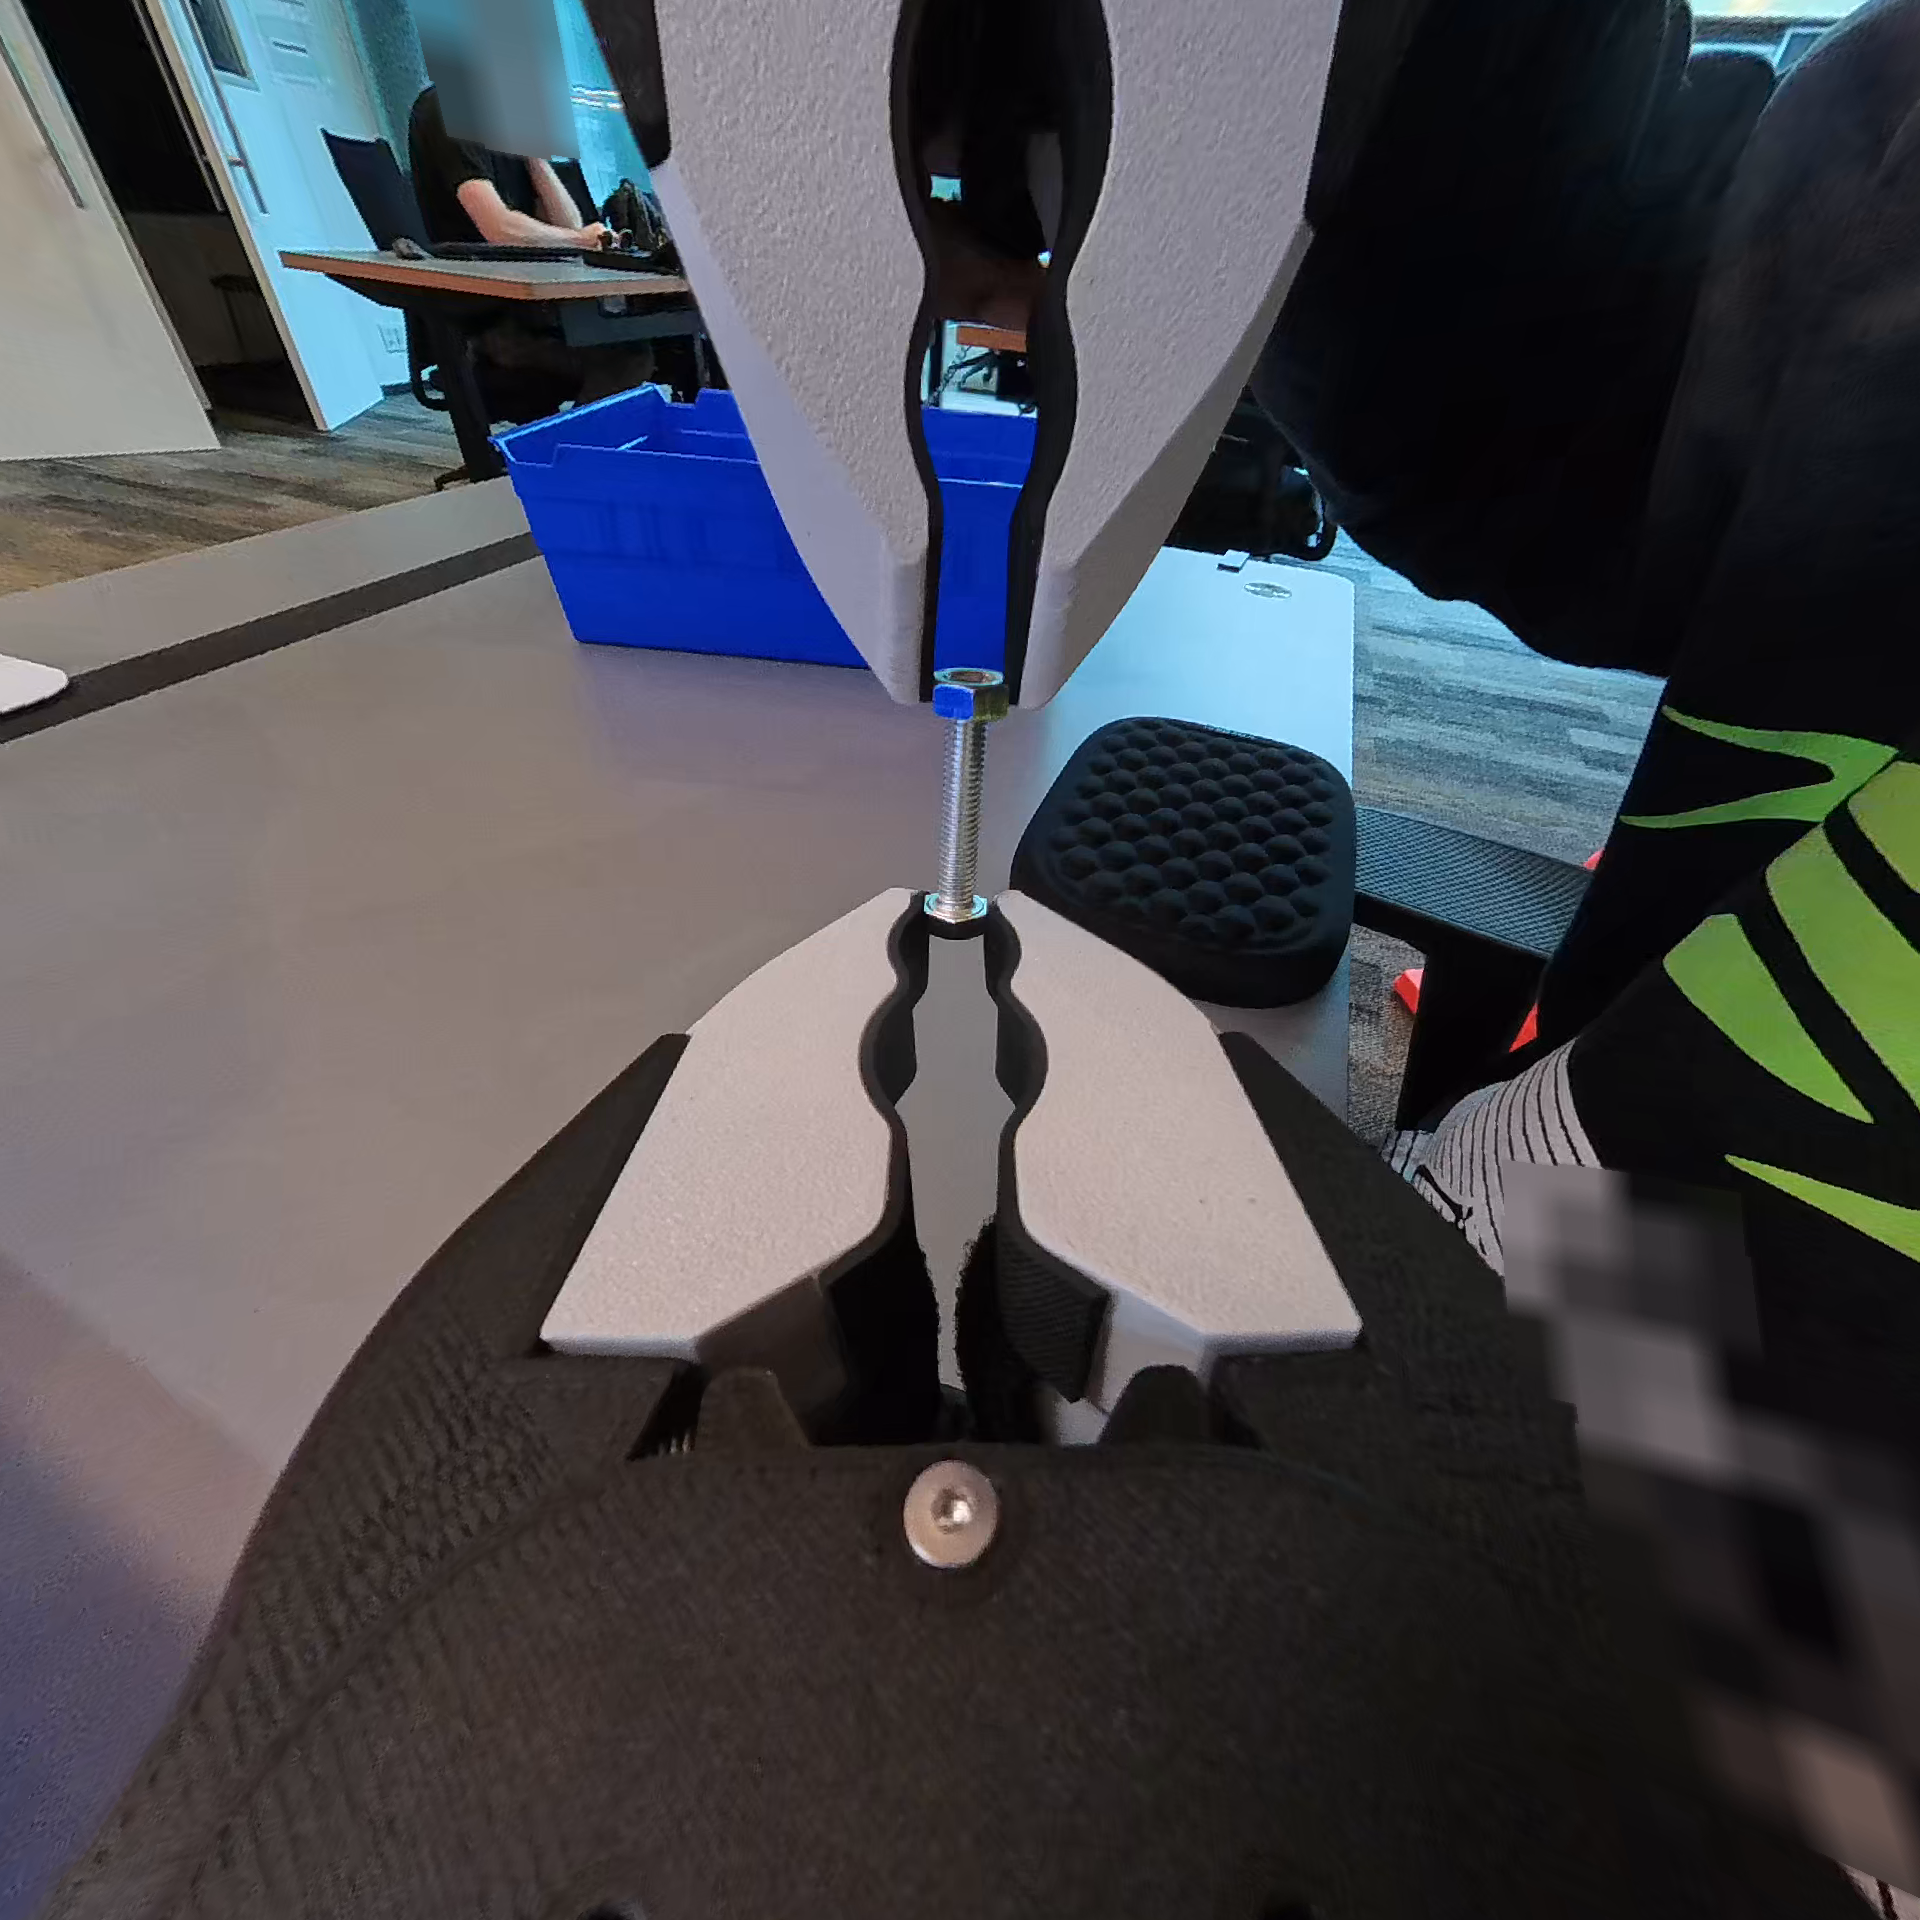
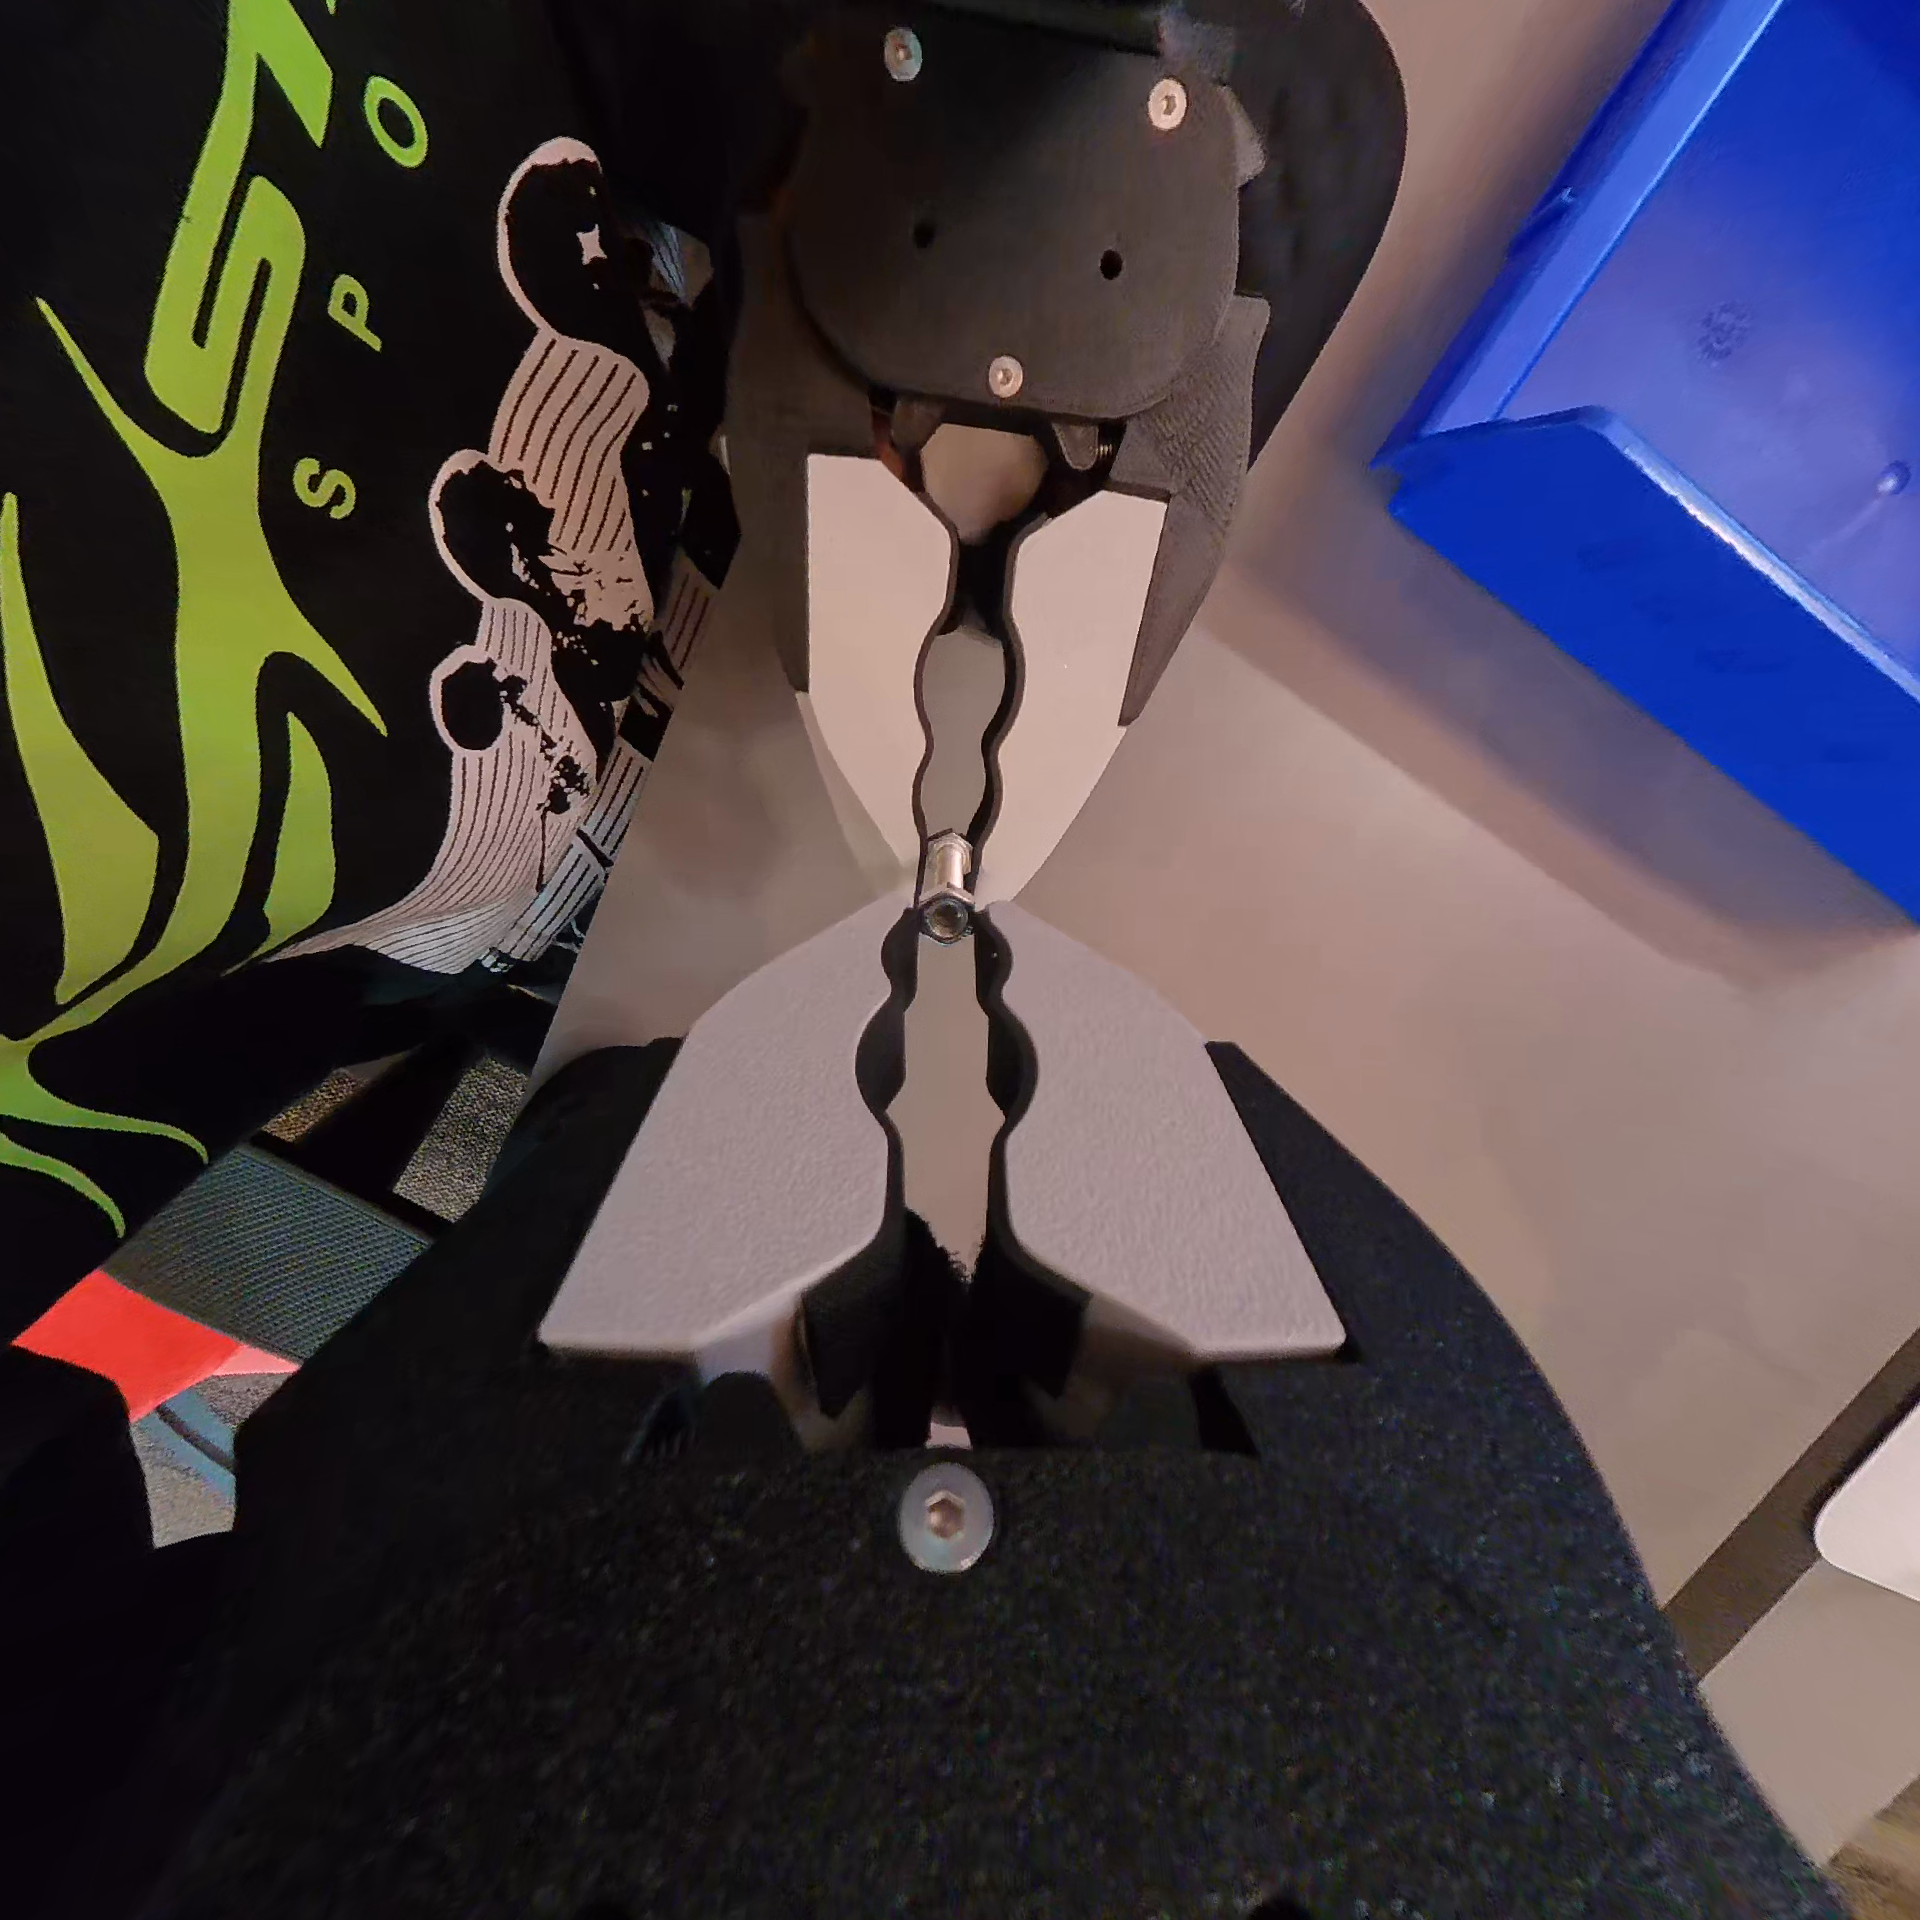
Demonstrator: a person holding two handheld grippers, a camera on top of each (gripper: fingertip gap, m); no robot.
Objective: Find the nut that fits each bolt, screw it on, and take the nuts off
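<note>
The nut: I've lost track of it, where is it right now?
In the left wrist view, the nut sits at the bolt's far end, pinched by the right gripper, before the blue bin.

Your right hand-held gripper (image 1: 969, 698) runs off the top edge of the left wrist view. Its pads hide the sides of the nut (image 1: 969, 694), so you cannot tell how far the bolt (image 1: 961, 821) enters it. The blue bin (image 2: 1704, 499) is cut off at the right edge.

Grey table (image 1: 312, 883), blue bin (image 1: 665, 540), office desk (image 1: 488, 275), patterned carpet (image 1: 1475, 707).
</note>
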